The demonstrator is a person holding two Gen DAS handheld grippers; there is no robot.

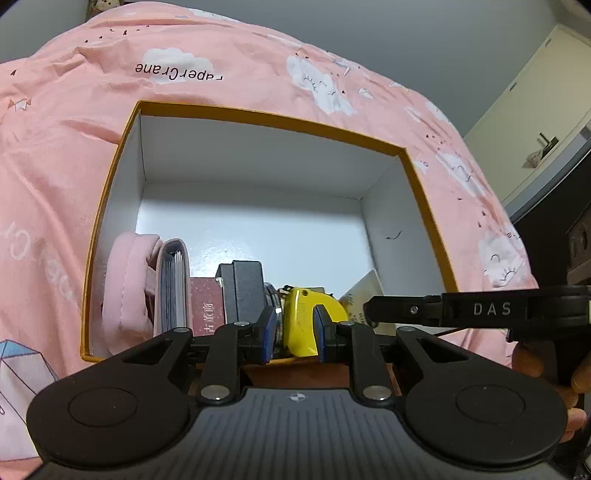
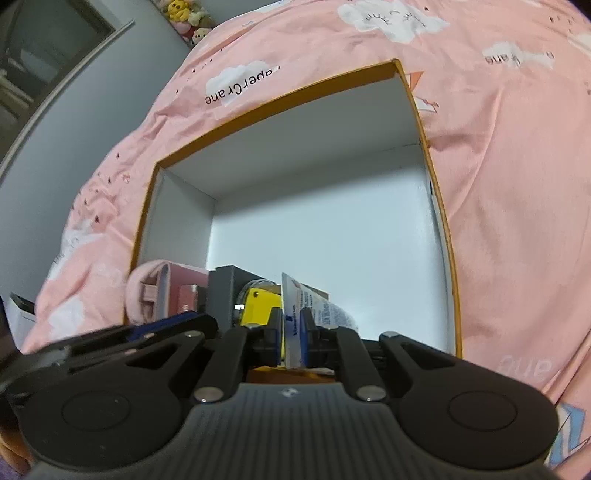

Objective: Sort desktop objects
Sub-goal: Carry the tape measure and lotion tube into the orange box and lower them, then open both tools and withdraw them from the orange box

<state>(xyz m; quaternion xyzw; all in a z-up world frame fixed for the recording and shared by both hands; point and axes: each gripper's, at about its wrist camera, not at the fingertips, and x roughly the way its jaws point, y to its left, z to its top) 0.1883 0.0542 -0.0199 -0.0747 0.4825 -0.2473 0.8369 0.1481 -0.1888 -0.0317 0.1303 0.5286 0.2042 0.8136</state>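
Observation:
A white box with an orange rim (image 1: 122,147) lies on a pink sheet; it also shows in the right wrist view (image 2: 413,99). Along its near wall stand a pink card holder (image 1: 127,291), a dark red booklet (image 1: 205,310) and a black block (image 1: 243,291). My left gripper (image 1: 294,328) is shut on a yellow tape measure (image 1: 301,325) at the near edge of the box. My right gripper (image 2: 291,332) is shut on a white Vaseline tube (image 2: 293,325), just right of the yellow tape measure (image 2: 258,304). The right gripper's arm (image 1: 480,310) shows at the right of the left wrist view.
The pink cloud-print sheet (image 1: 258,66) surrounds the box on all sides. The far half of the box floor (image 2: 332,251) is bare white. A white carton (image 1: 18,369) lies at the left. Plush toys (image 2: 184,18) sit far back by a grey wall.

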